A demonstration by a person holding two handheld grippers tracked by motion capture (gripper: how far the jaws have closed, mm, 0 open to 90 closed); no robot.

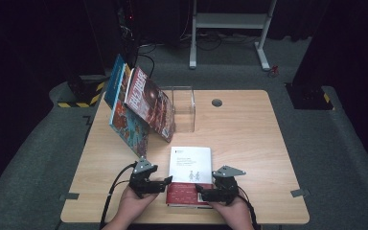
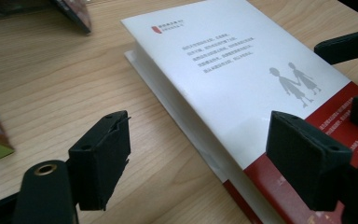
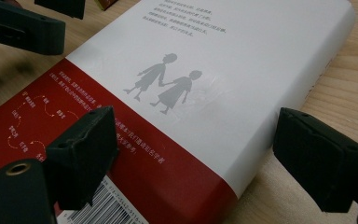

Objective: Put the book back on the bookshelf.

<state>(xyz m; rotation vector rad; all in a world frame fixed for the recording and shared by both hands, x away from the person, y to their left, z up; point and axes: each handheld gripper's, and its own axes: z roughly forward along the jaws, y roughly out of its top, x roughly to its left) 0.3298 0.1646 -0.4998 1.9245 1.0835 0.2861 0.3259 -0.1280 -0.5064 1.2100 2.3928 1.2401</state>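
Observation:
A thick white book [image 1: 190, 165] with a red band along its near end lies flat at the table's front middle. Its cover shows two grey figures holding hands [image 3: 165, 81] and a barcode. My left gripper [image 1: 166, 183] is open at the book's near left corner; in the left gripper view [image 2: 200, 158] its jaws straddle the book's [image 2: 233, 70] left edge, one over bare wood, one over the red band. My right gripper [image 1: 201, 191] is open at the near right corner; in the right gripper view [image 3: 200, 158] one jaw hangs over the red band [image 3: 74, 116], the other past the book's right edge.
Several colourful books [image 1: 141, 108] lean together at the back left against a clear acrylic stand [image 1: 184, 105]. A round grommet hole [image 1: 216, 102] sits near the wooden table's [image 1: 249, 143] far edge. A white metal frame [image 1: 230, 21] stands on the floor behind.

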